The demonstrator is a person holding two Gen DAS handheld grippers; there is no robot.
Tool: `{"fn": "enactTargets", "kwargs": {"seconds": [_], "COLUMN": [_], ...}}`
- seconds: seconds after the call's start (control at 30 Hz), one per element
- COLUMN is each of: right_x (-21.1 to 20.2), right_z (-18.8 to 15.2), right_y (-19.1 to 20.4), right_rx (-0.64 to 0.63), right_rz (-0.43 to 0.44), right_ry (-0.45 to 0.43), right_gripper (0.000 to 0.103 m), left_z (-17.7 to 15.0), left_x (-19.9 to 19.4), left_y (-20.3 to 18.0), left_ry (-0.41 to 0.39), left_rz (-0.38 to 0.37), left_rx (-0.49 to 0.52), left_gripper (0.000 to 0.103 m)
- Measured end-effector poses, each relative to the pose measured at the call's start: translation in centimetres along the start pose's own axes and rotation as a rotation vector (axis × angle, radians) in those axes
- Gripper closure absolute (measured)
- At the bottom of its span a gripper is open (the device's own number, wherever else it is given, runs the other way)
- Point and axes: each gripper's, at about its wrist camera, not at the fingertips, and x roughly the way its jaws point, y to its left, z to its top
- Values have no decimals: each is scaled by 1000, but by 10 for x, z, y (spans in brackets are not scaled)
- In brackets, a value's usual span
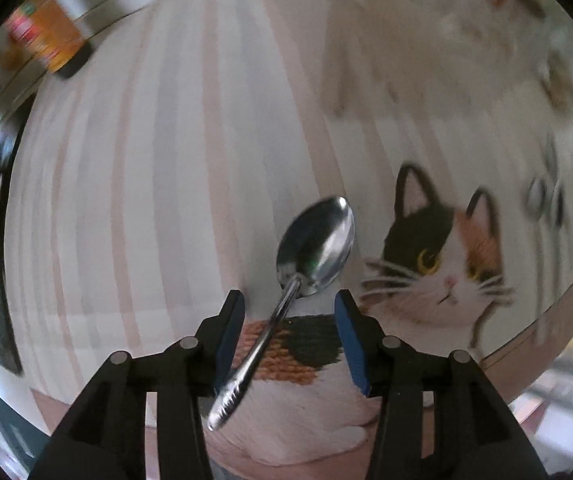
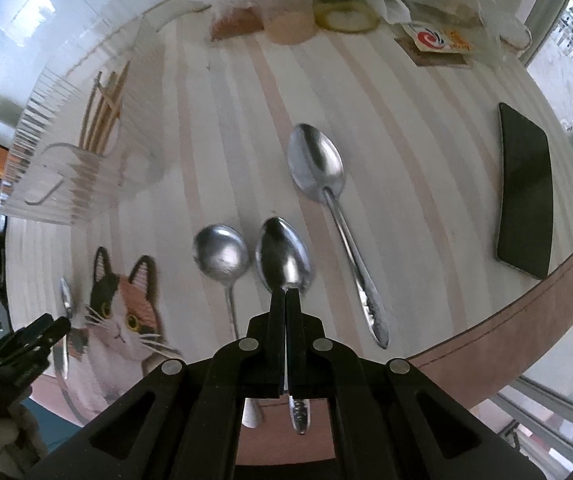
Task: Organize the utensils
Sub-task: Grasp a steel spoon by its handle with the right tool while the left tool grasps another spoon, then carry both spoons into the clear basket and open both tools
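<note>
In the left wrist view my left gripper (image 1: 289, 300) is open, its blue pads on either side of a steel spoon (image 1: 314, 244) that lies on the cat-print mat (image 1: 442, 264). The handle runs back between the jaws. In the right wrist view my right gripper (image 2: 287, 294) is shut on a spoon (image 2: 284, 258), gripping its neck, the bowl pointing forward. A round-bowled spoon (image 2: 222, 256) lies just left of it and a long spoon (image 2: 326, 184) lies to the right. A clear ribbed holder (image 2: 74, 156) with wooden chopsticks (image 2: 104, 112) stands at the far left.
A black phone (image 2: 526, 192) lies at the right near the table's brown edge (image 2: 526, 332). Jars, a cup and plastic bags (image 2: 326, 0) crowd the far side. An orange box (image 1: 46, 36) sits at the far left. The left gripper (image 2: 42, 336) shows low left in the right wrist view.
</note>
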Motion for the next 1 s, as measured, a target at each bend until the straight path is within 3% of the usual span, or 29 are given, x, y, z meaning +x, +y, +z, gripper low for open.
{"fn": "enactTargets", "kwargs": {"seconds": [0.07, 0.13, 0.23, 0.27, 0.53, 0.8, 1.0], "right_x": [4, 9, 15, 16, 10, -21, -58], "right_z": [-1, -3, -4, -5, -6, -3, 7], "right_y": [-4, -7, -11, -12, -13, -4, 15], "right_rx": [10, 21, 37, 40, 39, 27, -10], "right_rz": [-6, -13, -13, -14, 7, 72, 137], "right_ry": [8, 17, 34, 37, 27, -25, -93], "right_gripper": [103, 103, 103, 103, 103, 103, 103], "left_z": [5, 12, 21, 24, 22, 2, -4], "left_x": [-2, -3, -5, -7, -18, -72, -131], "left_y": [-5, -5, -4, -5, -12, -13, -12], "left_ry": [-18, -29, -39, -42, -54, -120, -221], "left_rz": [29, 21, -36, -24, -18, -66, -115], "left_rx": [36, 40, 34, 39, -2, -67, -103], "left_gripper": [48, 48, 63, 70, 72, 72, 72]}}
